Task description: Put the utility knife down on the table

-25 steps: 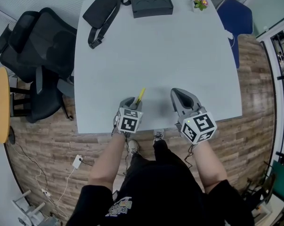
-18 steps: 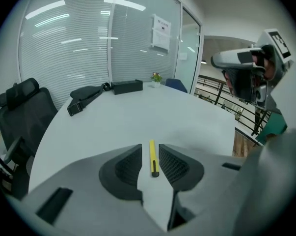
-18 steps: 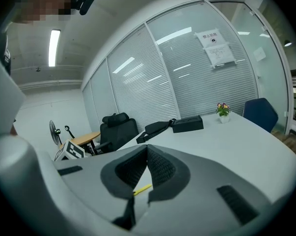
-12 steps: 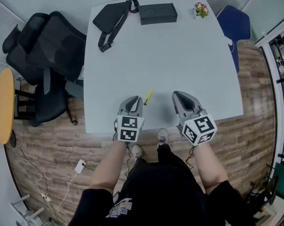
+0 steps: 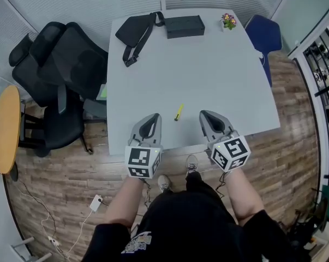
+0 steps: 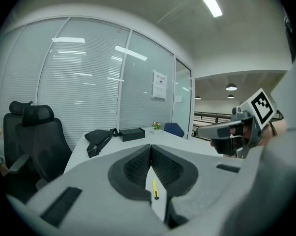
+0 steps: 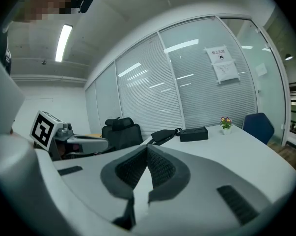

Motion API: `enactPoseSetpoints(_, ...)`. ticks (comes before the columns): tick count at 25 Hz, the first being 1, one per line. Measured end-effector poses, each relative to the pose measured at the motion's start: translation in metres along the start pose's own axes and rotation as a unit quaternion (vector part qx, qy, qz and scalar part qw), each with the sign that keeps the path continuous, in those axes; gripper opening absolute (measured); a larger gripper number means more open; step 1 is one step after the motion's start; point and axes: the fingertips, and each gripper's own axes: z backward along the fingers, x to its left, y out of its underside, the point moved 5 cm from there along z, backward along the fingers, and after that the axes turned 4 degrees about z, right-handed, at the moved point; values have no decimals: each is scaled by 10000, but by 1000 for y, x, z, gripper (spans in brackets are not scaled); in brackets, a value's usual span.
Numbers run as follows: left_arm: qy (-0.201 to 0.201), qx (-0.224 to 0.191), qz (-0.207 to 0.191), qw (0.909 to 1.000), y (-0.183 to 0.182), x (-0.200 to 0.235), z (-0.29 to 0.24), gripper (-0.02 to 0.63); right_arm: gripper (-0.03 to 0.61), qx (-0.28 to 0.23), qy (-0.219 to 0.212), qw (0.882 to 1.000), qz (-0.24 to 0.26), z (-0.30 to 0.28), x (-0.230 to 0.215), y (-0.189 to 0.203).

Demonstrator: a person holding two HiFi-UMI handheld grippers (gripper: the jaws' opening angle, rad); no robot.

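Observation:
The yellow utility knife lies flat on the grey table near its front edge, free of both grippers. In the left gripper view the knife shows below and beyond the jaws. My left gripper hangs over the table's front edge, left of the knife and apart from it. Its jaws have just been closing with nothing between them, and the pads meet on the left gripper. My right gripper hovers right of the knife. The right gripper is shut and holds nothing.
A black sling bag, a black case and a small flower pot sit along the table's far edge. Black office chairs stand left of the table. A blue chair is at the far right and an orange round table at the far left.
The knife was at the left gripper's tips; now it lies alone on the table. The left gripper has drawn back toward me and risen, with its jaws closed. The right gripper shifted slightly.

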Motion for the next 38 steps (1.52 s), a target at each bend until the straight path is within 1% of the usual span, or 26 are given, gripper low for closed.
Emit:
enactPoseSetpoints(4, 128, -282, 11, 9995, -15, 2, 40, 5, 3, -121, 72, 9998, 104, 14, 29, -9)
enactPoseSetpoints(7, 263, -369, -20, 9990, -18, 3, 68, 5, 3, -215, 162, 9995, 158, 27, 51, -12)
enactPoseSetpoints(10, 398, -395, -45, 9984, -15, 5, 90, 5, 3, -278, 263, 9990, 211, 39, 72, -13)
enactPoseSetpoints(14, 576, -343, -28, 9977, -5, -1, 106, 5, 3, -307, 378, 9985, 269, 58, 90, -10)
enactPoseSetpoints(18, 695, -314, 5, 9971, 0, -17, 119, 5, 3, -318, 441, 9980, 337, 77, 97, -10)
enactPoseSetpoints(21, 703, -320, -22, 9970, 2, -33, 128, 5, 3, -372, 412, 9977, 383, 93, 98, -12)
enactPoseSetpoints(26, 599, -363, 56, 9975, 8, -72, 138, 5, 3, -434, 225, 9976, 495, 128, 93, -12)
enactPoseSetpoints(30, 525, -341, 137, 9979, 18, -123, 144, 5, 3, -433, 55, 9977, 519, 169, 83, -3)
enactPoseSetpoints(33, 455, -356, 109, 9983, 23, -164, 155, 5, 3, -452, -71, 9978, 485, 203, 74, 6)
enactPoseSetpoints(38, 172, -395, 72, 9990, 37, -215, 185, 5, 3, -513, -404, 9969, 432, 250, 73, 23)
